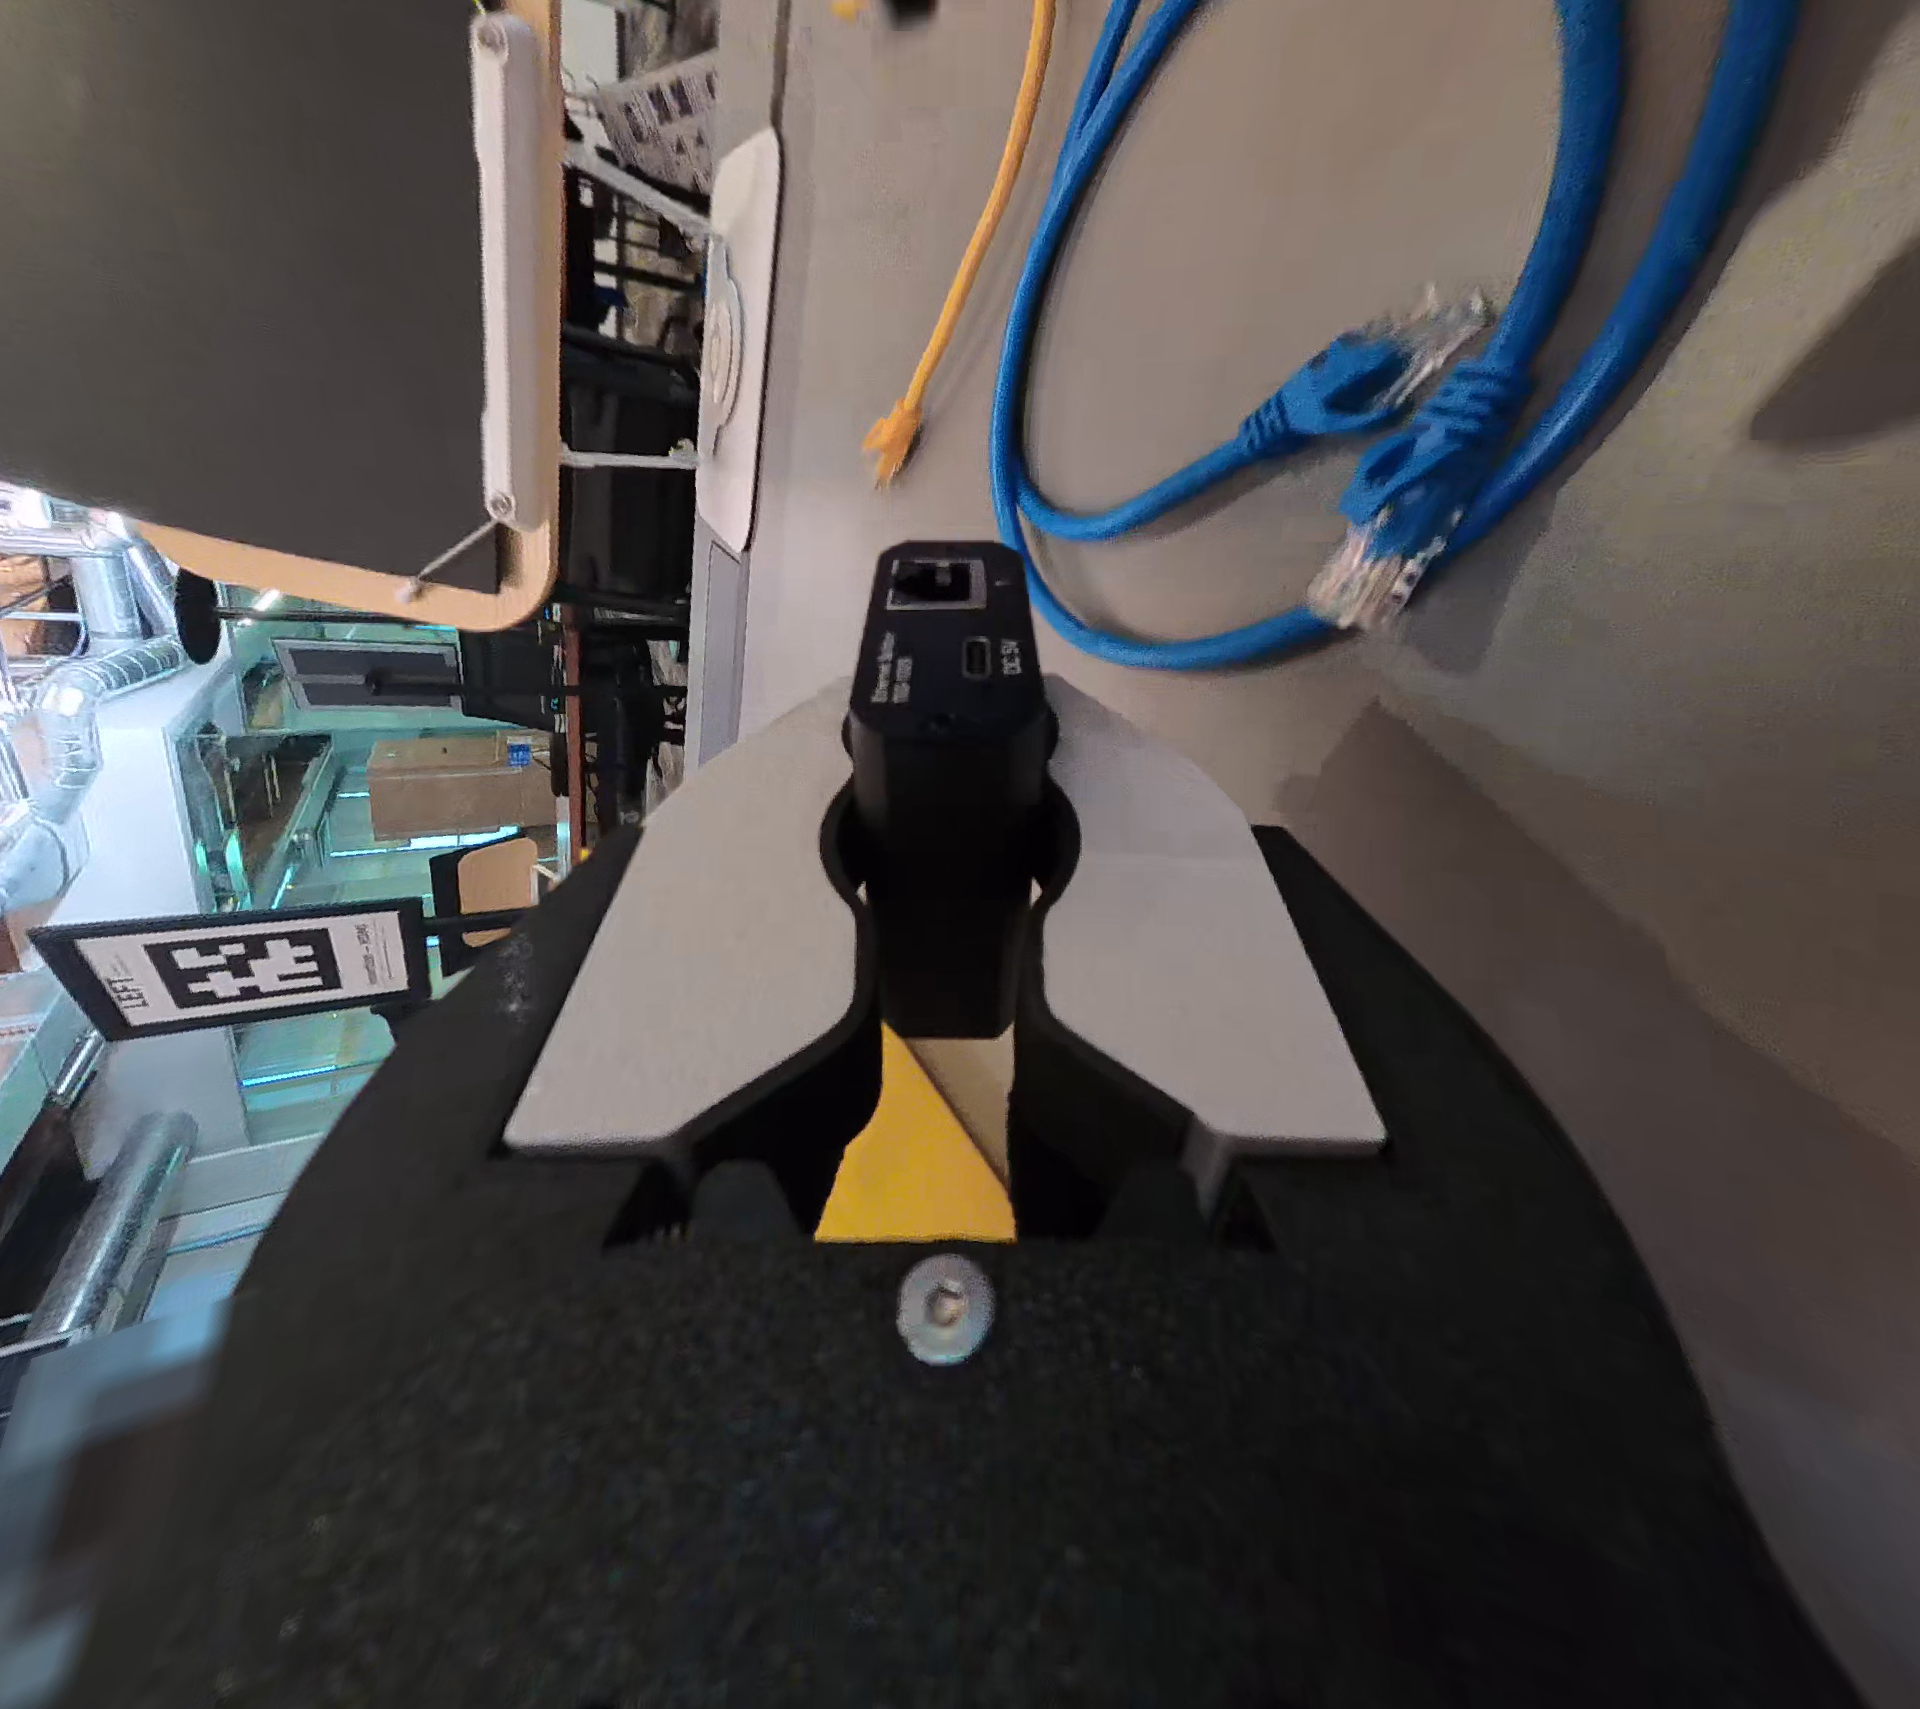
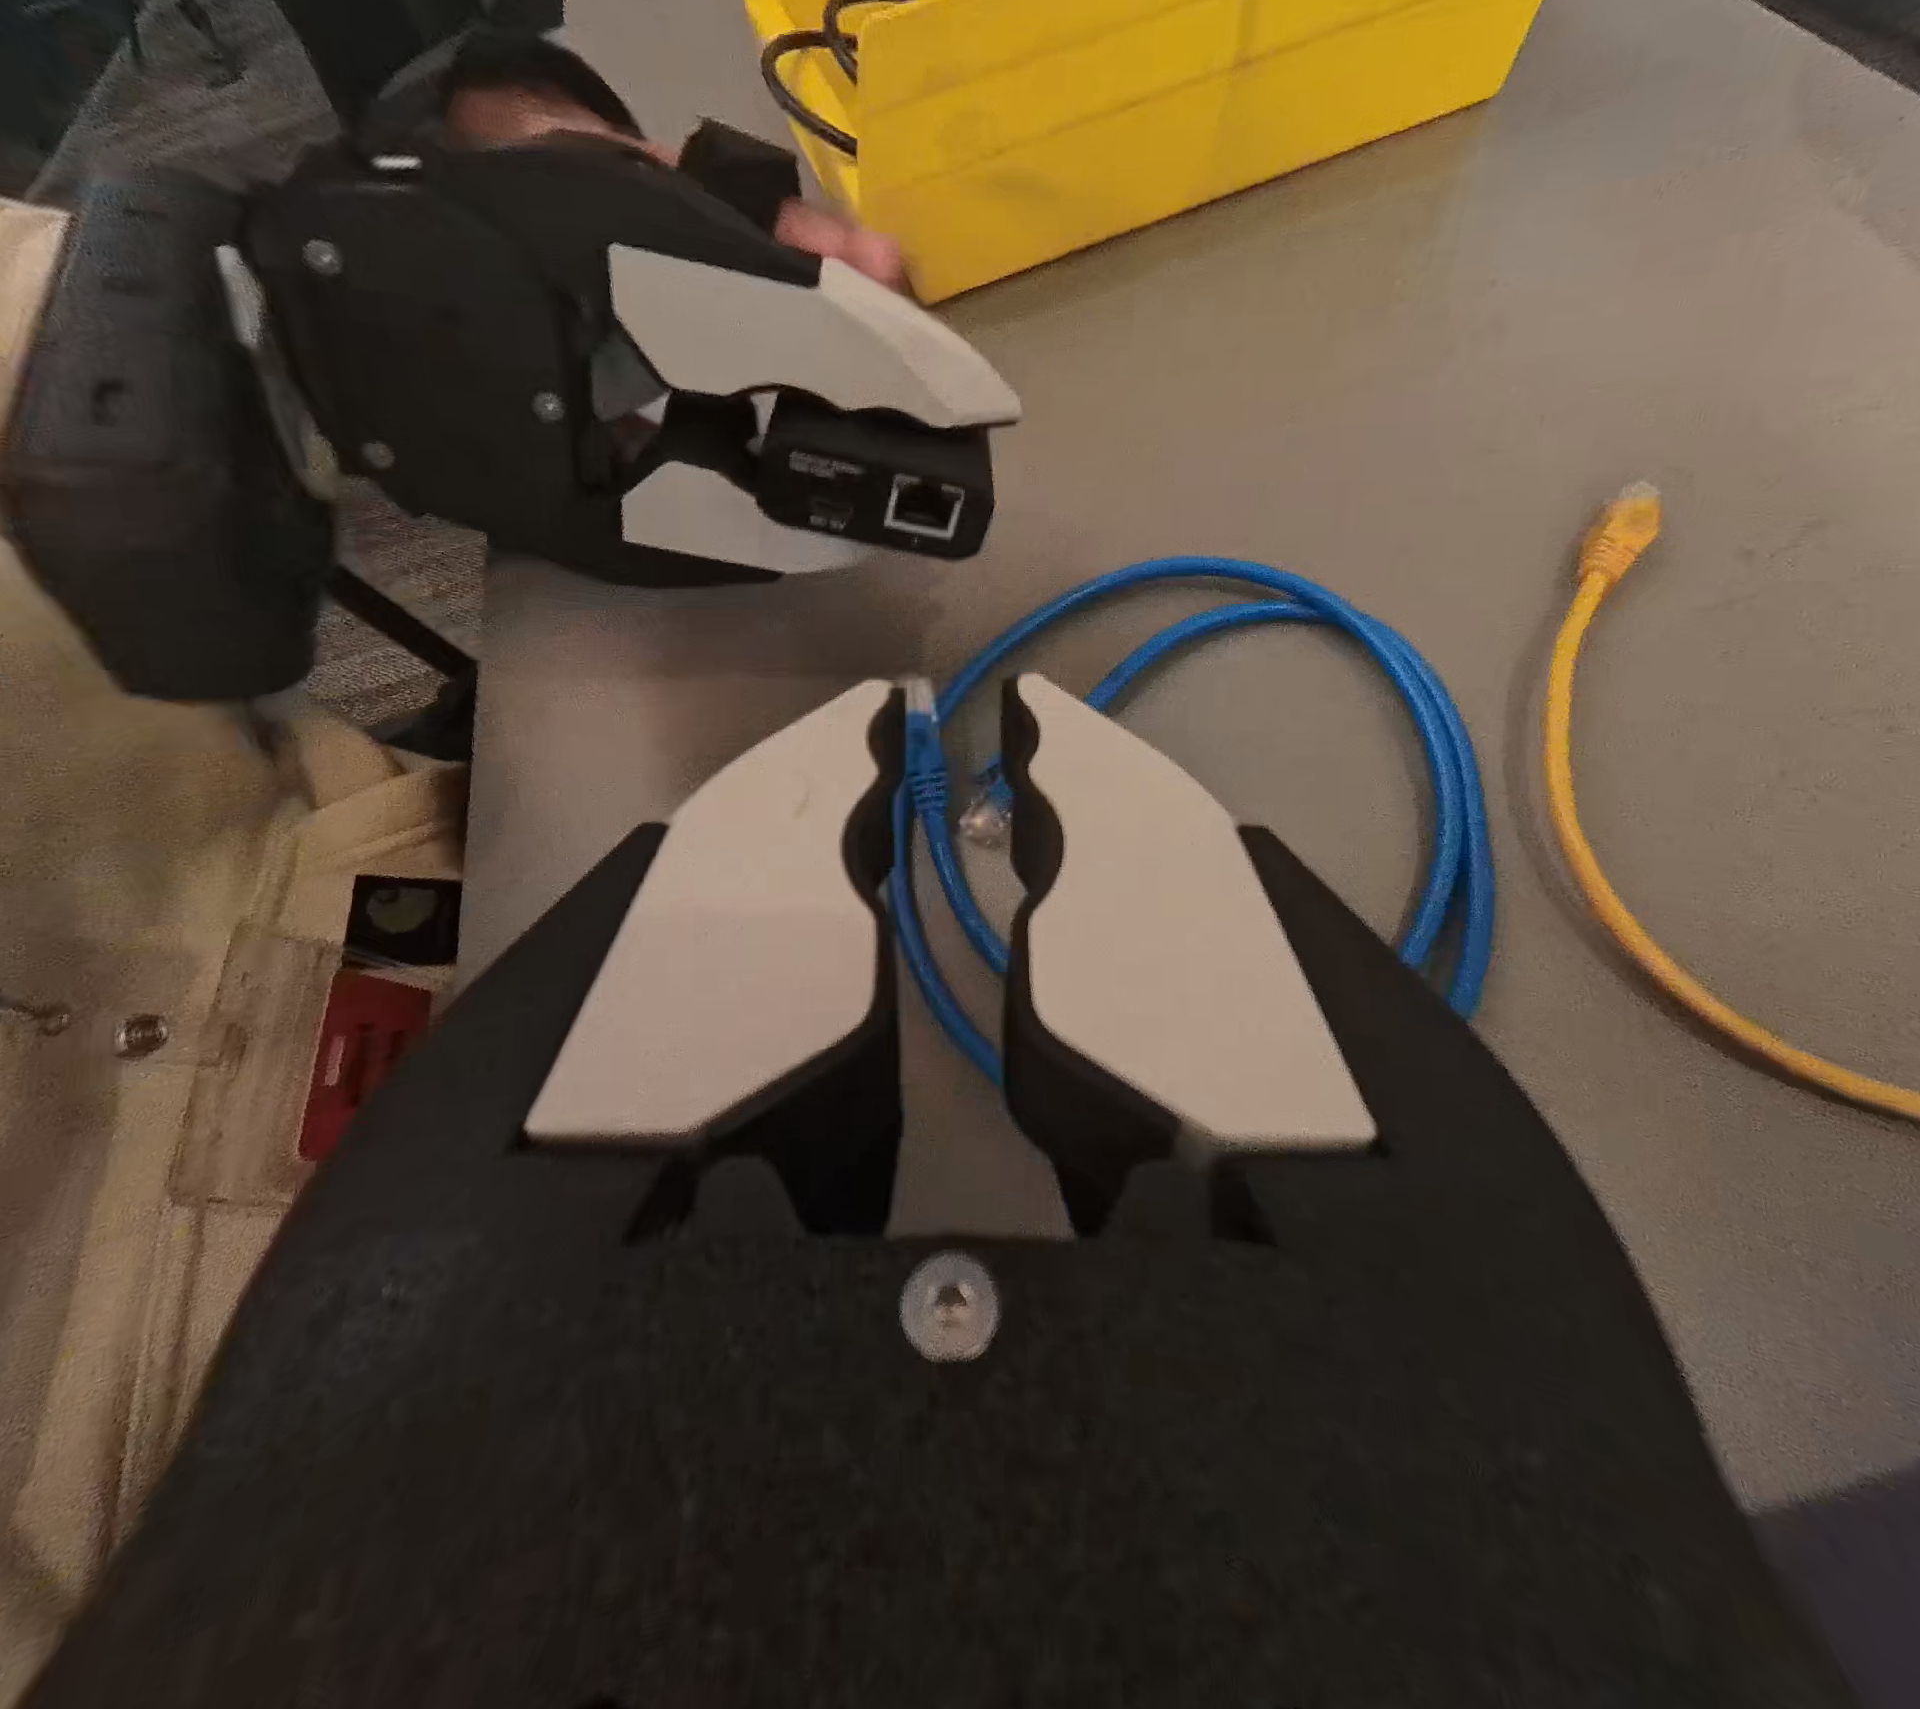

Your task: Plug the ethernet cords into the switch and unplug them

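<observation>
A: Which step are you at?
B: Your left gripper (image 2: 914, 485) clamps the black switch (image 2: 883, 485) above the table (image 2: 1351, 412), port facing out; your right gripper (image 2: 951, 703), fingers apart, straddles the blue cord (image 2: 1455, 776) plug; next, I judge, pinch it.
A: Containers?
B: A yellow bin (image 2: 1195, 80) holds a black cable (image 2: 810, 59); a yellow cord (image 2: 1590, 786) lies beside.

The left gripper (image 2: 914, 496) is turned on its side, one grey finger above and one below, clamped on the black switch (image 2: 878, 485), whose port end sticks out past the fingertips. It is held off the bench (image 2: 1351, 412); a hand (image 2: 842, 246) shows behind it. The right gripper (image 2: 956, 714) points forward and down, level, its fingers (image 2: 758, 911) parted by a narrow gap with nothing gripped, lower in the right wrist view than the switch.
</observation>
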Available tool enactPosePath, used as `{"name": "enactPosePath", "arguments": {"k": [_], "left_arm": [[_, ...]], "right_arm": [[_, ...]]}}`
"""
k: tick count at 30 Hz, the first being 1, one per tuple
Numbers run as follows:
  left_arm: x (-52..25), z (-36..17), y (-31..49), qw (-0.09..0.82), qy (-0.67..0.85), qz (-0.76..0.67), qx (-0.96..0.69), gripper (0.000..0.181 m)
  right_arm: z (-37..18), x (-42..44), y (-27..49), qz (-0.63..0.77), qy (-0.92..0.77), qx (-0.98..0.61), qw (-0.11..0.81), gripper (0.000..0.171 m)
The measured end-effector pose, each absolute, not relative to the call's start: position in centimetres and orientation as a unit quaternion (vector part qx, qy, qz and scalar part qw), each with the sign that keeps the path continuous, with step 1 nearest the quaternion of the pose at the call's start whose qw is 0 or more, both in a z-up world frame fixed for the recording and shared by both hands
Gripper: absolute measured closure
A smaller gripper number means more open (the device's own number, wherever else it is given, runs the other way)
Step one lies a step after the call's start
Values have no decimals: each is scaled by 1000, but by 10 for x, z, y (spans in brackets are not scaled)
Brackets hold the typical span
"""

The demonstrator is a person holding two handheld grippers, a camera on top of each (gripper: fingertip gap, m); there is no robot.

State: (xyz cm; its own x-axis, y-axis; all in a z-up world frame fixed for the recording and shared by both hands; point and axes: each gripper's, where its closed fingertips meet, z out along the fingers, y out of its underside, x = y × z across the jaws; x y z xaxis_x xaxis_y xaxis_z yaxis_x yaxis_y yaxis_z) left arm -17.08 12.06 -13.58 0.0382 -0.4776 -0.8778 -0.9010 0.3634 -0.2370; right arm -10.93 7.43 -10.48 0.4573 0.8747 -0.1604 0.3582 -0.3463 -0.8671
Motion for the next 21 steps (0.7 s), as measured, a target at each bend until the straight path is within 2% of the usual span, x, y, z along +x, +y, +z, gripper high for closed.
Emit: {"name": "enactPosePath", "arguments": {"k": [3, 6, 10, 21], "left_arm": [[-181, -142, 124, 484, 665, 220, -524, 156], [-186, -149, 118, 479, 669, 194, -535, 156], [-191, -153, 109, 475, 676, 182, -532, 157], [-193, -153, 102, 470, 681, 163, -537, 156]], "right_arm": [[-124, -102, 56, 315, -436, -753, 378, 145], [-149, -104, 48, 254, -505, -742, 361, 145], [-166, -123, 53, 257, -536, -724, 350, 155], [-192, -129, 64, 230, -571, -731, 295, 159]]}}
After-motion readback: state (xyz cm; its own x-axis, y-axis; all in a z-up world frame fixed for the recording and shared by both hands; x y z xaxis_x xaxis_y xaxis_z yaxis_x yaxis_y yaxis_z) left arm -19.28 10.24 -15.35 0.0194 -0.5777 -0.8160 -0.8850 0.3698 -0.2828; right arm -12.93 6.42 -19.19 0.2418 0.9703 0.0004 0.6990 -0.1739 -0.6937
